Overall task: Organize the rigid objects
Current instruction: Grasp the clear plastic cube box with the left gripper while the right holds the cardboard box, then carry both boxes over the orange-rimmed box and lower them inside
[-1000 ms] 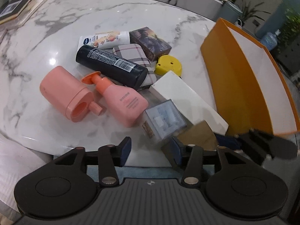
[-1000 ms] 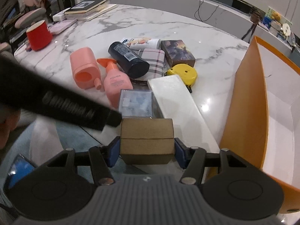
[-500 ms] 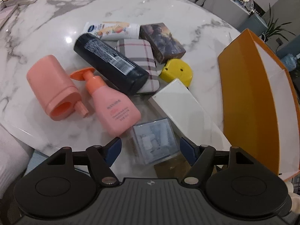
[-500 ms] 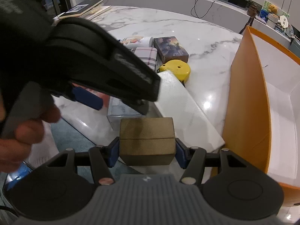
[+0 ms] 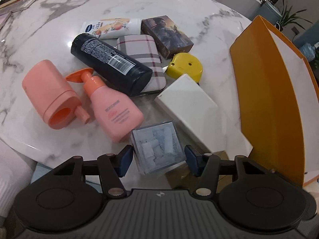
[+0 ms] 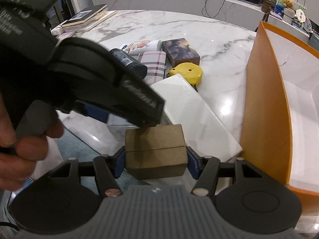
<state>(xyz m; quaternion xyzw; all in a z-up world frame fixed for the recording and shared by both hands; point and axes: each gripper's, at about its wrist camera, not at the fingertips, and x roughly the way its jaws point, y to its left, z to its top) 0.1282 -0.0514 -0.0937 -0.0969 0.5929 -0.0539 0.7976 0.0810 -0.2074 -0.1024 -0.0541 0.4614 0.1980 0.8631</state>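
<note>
My left gripper (image 5: 158,160) is open, its fingers on either side of a clear plastic box (image 5: 158,150) of pale blue pieces at the near table edge, not clamped on it. My right gripper (image 6: 155,160) is shut on a brown cardboard box (image 6: 155,149), held just off the table edge; that box also shows in the left wrist view (image 5: 180,174). A large orange box (image 5: 265,99) with a white inside stands open at the right. The left gripper's body (image 6: 79,69) crosses the right wrist view and hides the clear box.
On the marble table (image 5: 179,10) lie a pink container (image 5: 49,97), a pink pump bottle (image 5: 111,107), a black bottle (image 5: 111,61), a plaid case (image 5: 143,59), a white tube (image 5: 111,27), a picture box (image 5: 167,35), a yellow tape measure (image 5: 185,67) and a long white box (image 5: 191,109). Books (image 6: 85,17) lie far left.
My left gripper has moved forward and right and opened wider, so the clear box now sits between its fingers. My right gripper keeps holding the brown box, nearly still.
</note>
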